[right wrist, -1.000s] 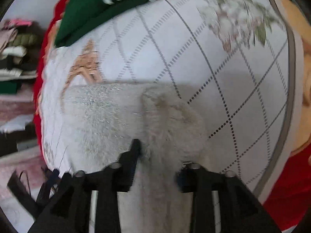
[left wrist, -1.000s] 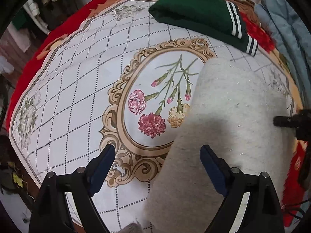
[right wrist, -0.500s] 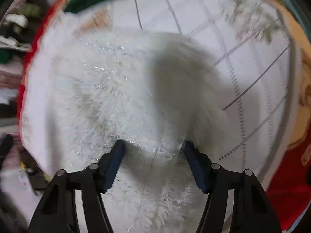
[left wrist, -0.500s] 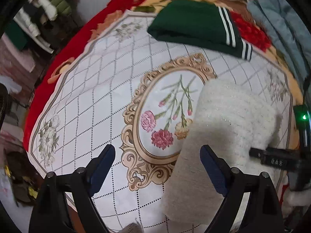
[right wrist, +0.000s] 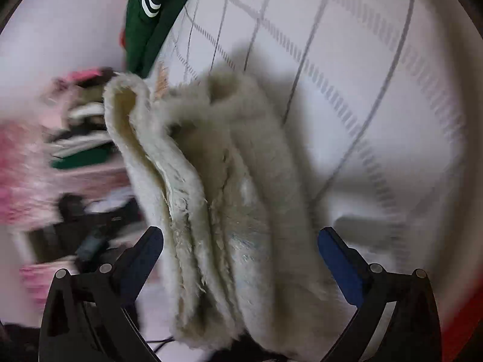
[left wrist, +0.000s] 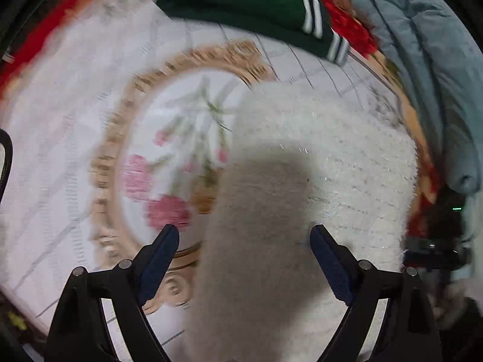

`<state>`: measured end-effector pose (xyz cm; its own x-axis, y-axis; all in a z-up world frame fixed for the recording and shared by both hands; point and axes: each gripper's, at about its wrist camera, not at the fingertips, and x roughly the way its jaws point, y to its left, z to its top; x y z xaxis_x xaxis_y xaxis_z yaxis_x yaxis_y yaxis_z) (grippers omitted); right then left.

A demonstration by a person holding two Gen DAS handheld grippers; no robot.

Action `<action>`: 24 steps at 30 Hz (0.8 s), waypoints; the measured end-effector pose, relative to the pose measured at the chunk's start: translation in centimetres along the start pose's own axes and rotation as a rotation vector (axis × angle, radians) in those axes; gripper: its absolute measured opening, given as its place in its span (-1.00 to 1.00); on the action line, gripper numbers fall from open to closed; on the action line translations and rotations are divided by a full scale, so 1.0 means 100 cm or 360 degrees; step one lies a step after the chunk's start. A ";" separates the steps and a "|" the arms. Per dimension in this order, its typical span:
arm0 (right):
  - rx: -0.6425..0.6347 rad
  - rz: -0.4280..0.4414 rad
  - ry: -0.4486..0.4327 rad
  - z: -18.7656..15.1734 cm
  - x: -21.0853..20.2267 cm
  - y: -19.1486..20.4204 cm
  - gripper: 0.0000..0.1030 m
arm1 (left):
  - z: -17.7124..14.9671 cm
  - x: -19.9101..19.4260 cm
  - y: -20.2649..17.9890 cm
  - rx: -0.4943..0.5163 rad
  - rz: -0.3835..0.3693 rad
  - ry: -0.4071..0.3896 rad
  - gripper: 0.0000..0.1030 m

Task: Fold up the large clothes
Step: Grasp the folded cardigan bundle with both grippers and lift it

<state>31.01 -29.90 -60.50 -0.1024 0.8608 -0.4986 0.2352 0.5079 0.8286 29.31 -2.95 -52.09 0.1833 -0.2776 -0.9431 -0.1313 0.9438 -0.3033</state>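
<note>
- Fleece (left wrist: 326, 163) (cream, shaggy) lies on the floral bedcover (left wrist: 60, 138), already doubled into a thick bundle. Right-wrist view shows several stacked layers at its near edge (right wrist: 211, 211).
- Right claw (right wrist: 240, 250): jaws opening, now spread wide. The layered edge sits between them, but neither pad presses on it, so it reads as a release.
- Left claw (left wrist: 244, 247): spread, nothing pinched. It hovers over the fleece's near end, with cloth under the gap and no contact that I can see.
- Green top (left wrist: 241, 0) with white stripes lies folded at the far side of the bedcover, so that one looks done. Blue quilted coat (left wrist: 422, 60) is heaped on the right, apparently unfolded (hard to be sure, as only part shows).
- Progress estimate: fleece fold basically complete. Maybe a tidy or one more halving remains, since the edges look ragged and one flap (right wrist: 126, 96) stands up.
- Left: square up the fleece, then probably the coat.
- Both views are motion-blurred, so fine contact is uncertain.
</note>
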 end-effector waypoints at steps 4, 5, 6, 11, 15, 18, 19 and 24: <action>0.0036 0.0154 -0.0046 0.009 0.026 -0.010 1.00 | 0.008 0.020 0.012 -0.0053 -0.0259 0.0053 0.74; 0.0021 0.0162 -0.0045 0.011 0.029 -0.008 1.00 | 0.010 0.021 0.014 -0.0061 -0.0284 0.0056 0.74; -0.0011 0.0167 -0.0026 0.012 0.035 -0.002 1.00 | 0.012 0.022 0.015 -0.0055 -0.0315 0.0053 0.74; -0.0102 -0.0054 0.0064 0.023 0.066 0.023 1.00 | 0.014 0.021 0.013 -0.0018 -0.0372 0.0052 0.73; 0.0013 -0.0071 -0.0034 0.026 0.074 0.038 0.44 | 0.017 0.010 0.000 0.0076 -0.0359 0.0035 0.70; 0.0043 -0.0100 -0.0132 0.024 0.075 0.059 0.30 | 0.024 0.002 -0.010 0.0167 -0.0345 0.0024 0.70; 0.0050 -0.0097 -0.0149 0.023 0.075 0.063 0.28 | 0.027 0.000 -0.010 0.0170 -0.0362 0.0027 0.70; 0.0099 -0.0063 -0.0237 0.020 0.071 0.093 0.24 | 0.053 -0.026 -0.008 0.0208 -0.0449 -0.0001 0.69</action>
<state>34.42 -19.09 -56.85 0.0307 0.8235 -0.5664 0.2939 0.5342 0.7926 34.09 -1.99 -48.72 0.1951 -0.5321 -0.8239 0.0510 0.8444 -0.5332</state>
